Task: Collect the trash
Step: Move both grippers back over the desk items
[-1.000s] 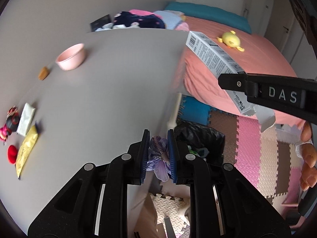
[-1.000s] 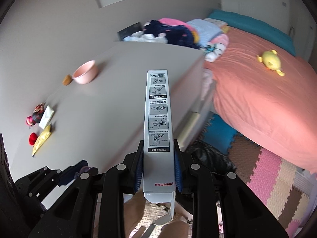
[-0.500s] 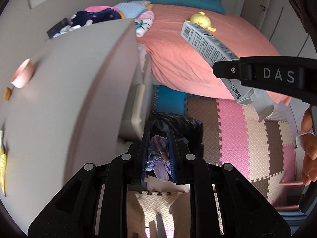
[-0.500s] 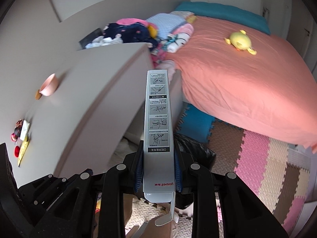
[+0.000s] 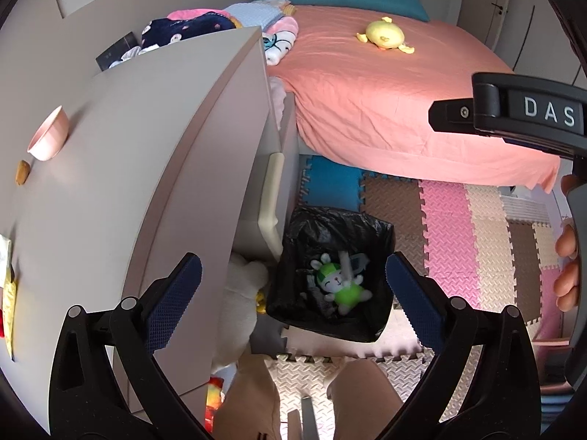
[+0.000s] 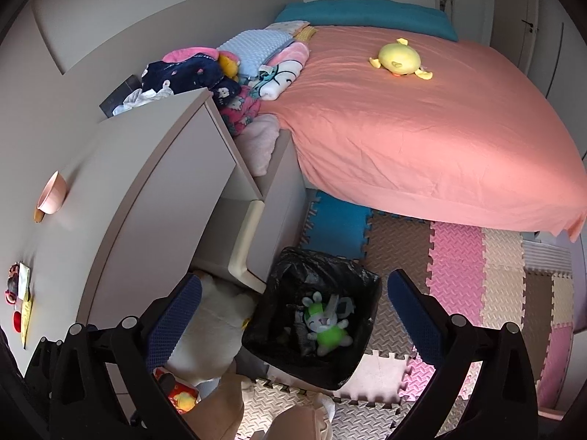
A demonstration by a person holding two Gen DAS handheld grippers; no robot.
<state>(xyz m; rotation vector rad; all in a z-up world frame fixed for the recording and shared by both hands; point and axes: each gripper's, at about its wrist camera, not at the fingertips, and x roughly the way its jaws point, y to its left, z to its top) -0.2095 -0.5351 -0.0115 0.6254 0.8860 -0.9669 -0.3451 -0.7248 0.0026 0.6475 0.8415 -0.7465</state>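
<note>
The remaining trash lies on the worktop (image 5: pixel 121 168) at nine o'clock: a yellow wrapper (image 5: pixel 8 302) and a white packet (image 6: pixel 23 280), beside a pink bowl (image 5: pixel 49 138) that is likely not trash. A careless sweep could grab the bowl or knock wrappers onto the floor. The bin (image 5: pixel 332 275) sits at six o'clock, holding a green toy (image 5: pixel 339 286). The left gripper (image 5: pixel 293 299) and right gripper (image 6: pixel 295 315) both hang wide open above it, holding and touching nothing.
</note>
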